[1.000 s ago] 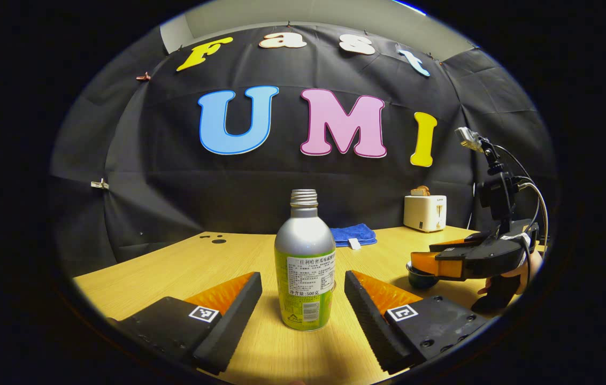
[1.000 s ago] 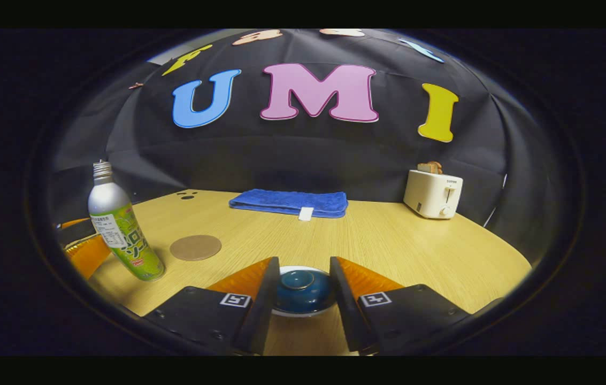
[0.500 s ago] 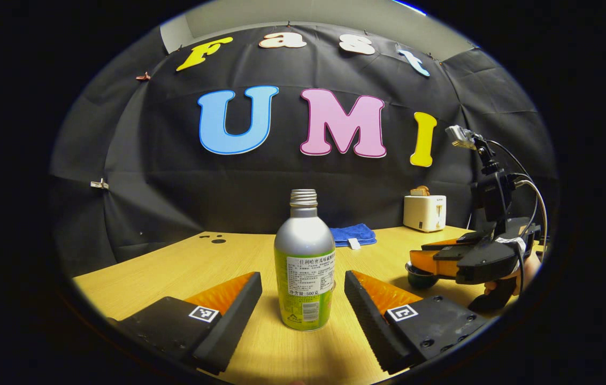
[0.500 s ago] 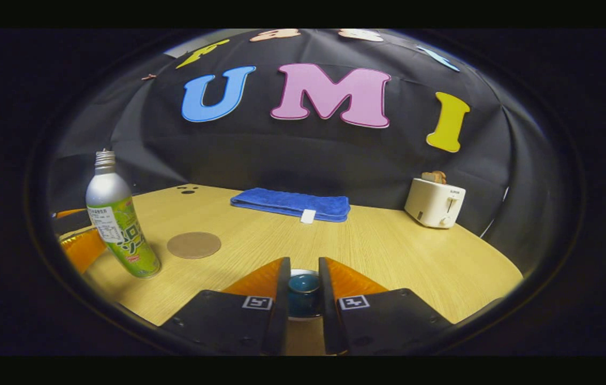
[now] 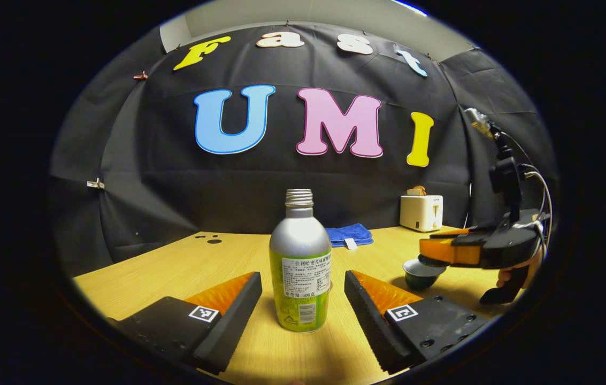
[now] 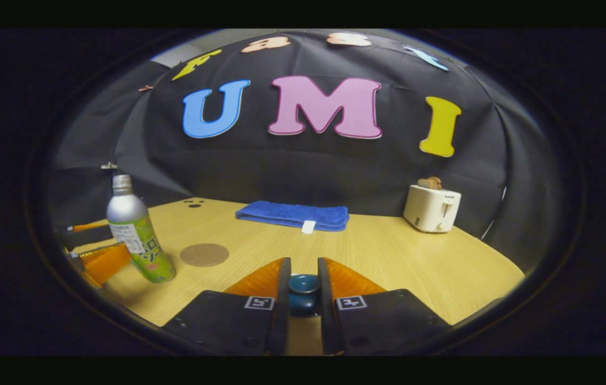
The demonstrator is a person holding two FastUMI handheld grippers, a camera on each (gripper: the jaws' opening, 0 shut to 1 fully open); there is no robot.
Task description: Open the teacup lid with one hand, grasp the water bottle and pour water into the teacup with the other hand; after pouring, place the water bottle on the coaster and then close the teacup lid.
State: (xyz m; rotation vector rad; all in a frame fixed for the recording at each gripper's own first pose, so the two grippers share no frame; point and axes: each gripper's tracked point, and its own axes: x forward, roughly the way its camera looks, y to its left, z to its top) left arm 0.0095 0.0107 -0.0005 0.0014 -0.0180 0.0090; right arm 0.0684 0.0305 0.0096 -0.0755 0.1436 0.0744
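A silver and green water bottle [image 5: 301,267] stands uncapped on the table, between the fingers of my open left gripper [image 5: 301,278]; neither finger touches it. In the right gripper view the bottle [image 6: 137,240] is at the far left, with the left gripper [image 6: 94,248] around it. My right gripper [image 6: 304,267] is shut on the blue knob of the teacup lid [image 6: 304,284]. In the left gripper view the right gripper [image 5: 442,251] hovers over the dark teacup [image 5: 420,274]. I cannot tell whether the lid has left the cup. A round brown coaster [image 6: 204,254] lies right of the bottle.
A folded blue towel [image 6: 293,215] lies at the back of the wooden table [image 6: 415,256]. A white toaster [image 6: 432,208] with bread in it stands at the back right. A hand [image 5: 516,267] holds the right gripper.
The right gripper's fingers closed on the lid knob, then rose a little and drifted right in the left gripper view. The left gripper stayed open around the bottle.
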